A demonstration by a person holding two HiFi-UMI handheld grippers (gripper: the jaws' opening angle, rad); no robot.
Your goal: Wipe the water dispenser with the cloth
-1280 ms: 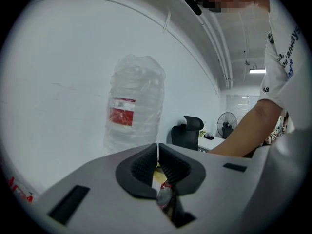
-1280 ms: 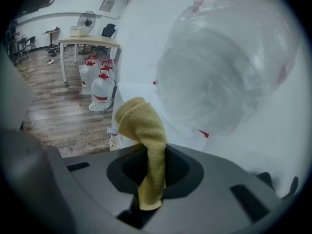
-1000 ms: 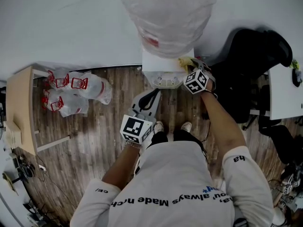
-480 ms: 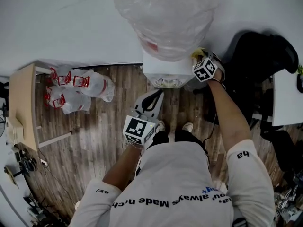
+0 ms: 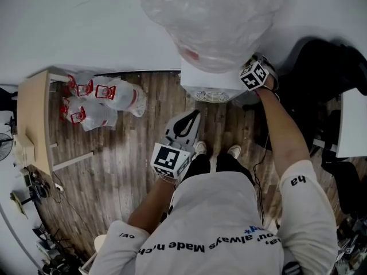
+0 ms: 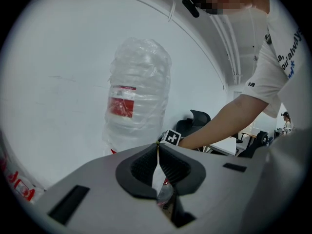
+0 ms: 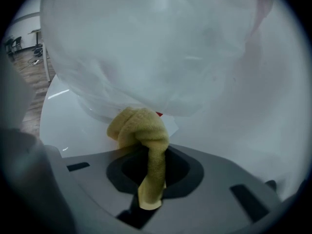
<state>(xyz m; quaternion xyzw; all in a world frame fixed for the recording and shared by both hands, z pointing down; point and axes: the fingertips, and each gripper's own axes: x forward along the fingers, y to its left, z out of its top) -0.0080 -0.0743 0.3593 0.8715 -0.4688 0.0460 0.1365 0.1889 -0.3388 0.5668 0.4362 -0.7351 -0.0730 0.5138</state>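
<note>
My right gripper (image 7: 154, 155): I hold it up at the top right of the water dispenser (image 5: 213, 83). Its jaws are squeezed tight on the cloth (image 7: 142, 130).
Cloth: it is yellow. A fat lump of it sticks out past the jaw tips, and a strip hangs down between the jaws. The lump sits on the white top of the water dispenser, right by the bottom of the big bottle (image 5: 209, 16). It looks like it touches the top.
Water dispenser: it is white and stands against the white wall. From my head view I see a round grille on its front.
Big bottle: it stands on top of the water dispenser. It is wrapped in clear crinkly plastic and has a red label.
My left gripper (image 5: 184, 126): its jaws are pressed together with nothing in them. I hold it low in front of the water dispenser, well apart from it, with the tips pointing toward it.
Floor (image 5: 126, 153): brown wood planks.
Bags (image 5: 100, 103): clear plastic with red marks, lying on the floor by the wall, left of the water dispenser.
Chair (image 5: 327, 67): black, to the right of the water dispenser.
Table (image 5: 31, 125): light wood, at the far left.
</note>
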